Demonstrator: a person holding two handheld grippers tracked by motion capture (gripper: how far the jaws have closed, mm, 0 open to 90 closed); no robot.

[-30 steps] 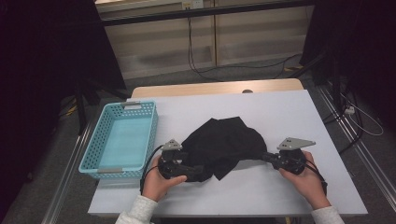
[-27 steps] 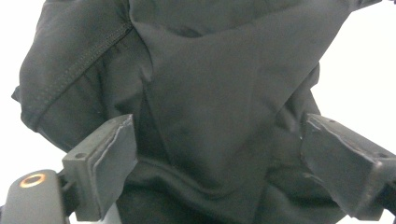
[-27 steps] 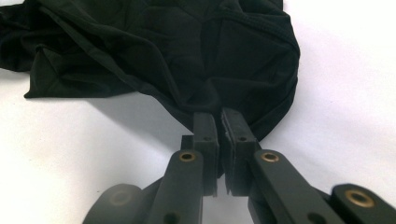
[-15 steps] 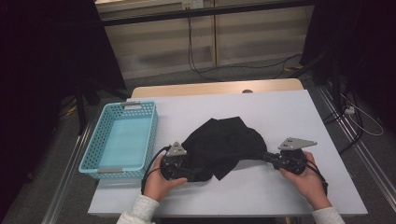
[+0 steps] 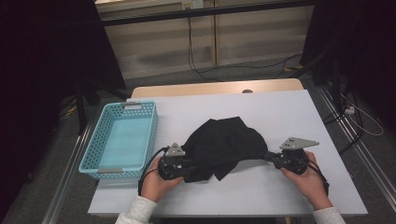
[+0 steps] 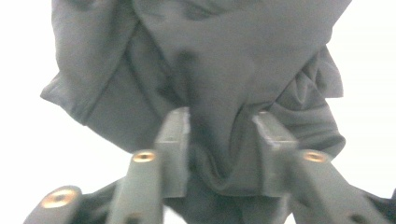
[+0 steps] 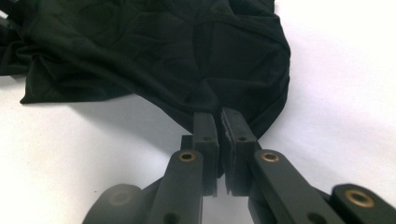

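black cloth point(image 5: 224, 147) lies crumpled mid-bench point(image 5: 280, 107), soft, light, floppy. right tool point(image 7: 219, 122) is clamped on its edge; left tool point(image 6: 223, 135), just closing, straddles a fold without pinching. hems look best to grab.

both forearms are reaching in low from the near edge. the left gripper point(image 5: 180, 169) has just been closing its jaws, now standing apart, while the right gripper point(image 5: 275, 158) is holding its jaws pinched together.
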